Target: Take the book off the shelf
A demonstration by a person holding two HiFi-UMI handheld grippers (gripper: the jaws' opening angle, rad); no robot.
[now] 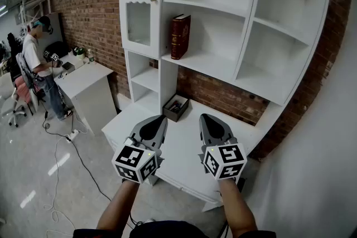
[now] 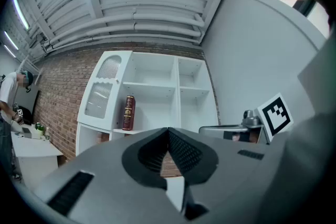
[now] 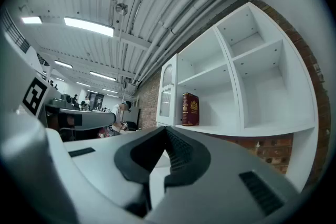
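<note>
Book (image 1: 180, 36) not yet touched. It stands on the white shelf (image 1: 223, 68), middle board, at the far left end of its compartment, just beside the divider that carries the glass-fronted door (image 1: 139, 3). Whether it leans on that divider, cannot tell. Nothing else on that board.

Task at the very start, by my reading. Left tongs (image 1: 161, 118) and right tongs (image 1: 204, 116) are held side by side, low in front of the shelf, over the table (image 1: 184, 145) beneath it. They are well apart from the book and below its board. Both pairs clenched, tips together, nothing between them. All is left to do: lift and reach to the board, spread one pair, take the book, draw it out.

Book itself: thick hardback, dark red, upright. Spine faces the room, with gilt bands and an emblem; print too small to read. Cover looks rigid and smooth, probably weighty for a pinch.

Small open box (image 1: 175, 107) sits on the table under the shelf's left side. Person (image 1: 36, 50) stands at another table, well left of the shelf.
</note>
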